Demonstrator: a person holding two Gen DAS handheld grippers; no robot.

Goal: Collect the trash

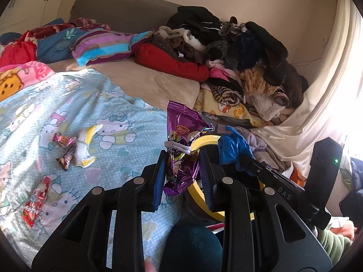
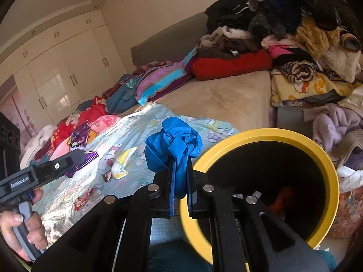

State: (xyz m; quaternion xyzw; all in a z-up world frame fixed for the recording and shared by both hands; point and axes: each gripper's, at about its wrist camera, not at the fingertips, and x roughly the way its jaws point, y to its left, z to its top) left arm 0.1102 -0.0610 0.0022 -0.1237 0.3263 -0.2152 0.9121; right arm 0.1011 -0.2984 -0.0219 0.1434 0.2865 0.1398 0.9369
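My left gripper is shut on a purple snack wrapper with a grey hair tie around it, held above the bed edge near the yellow-rimmed bin. My right gripper is shut on a crumpled blue plastic glove, just left of the bin's yellow rim. The bin's dark inside holds some trash. On the Hello Kitty sheet lie a white-yellow wrapper, two small dark candy wrappers and a red wrapper.
A tall pile of clothes fills the bed's right side. Pillows and blankets lie at the headboard. A curtain hangs at the right. White wardrobes stand beyond the bed.
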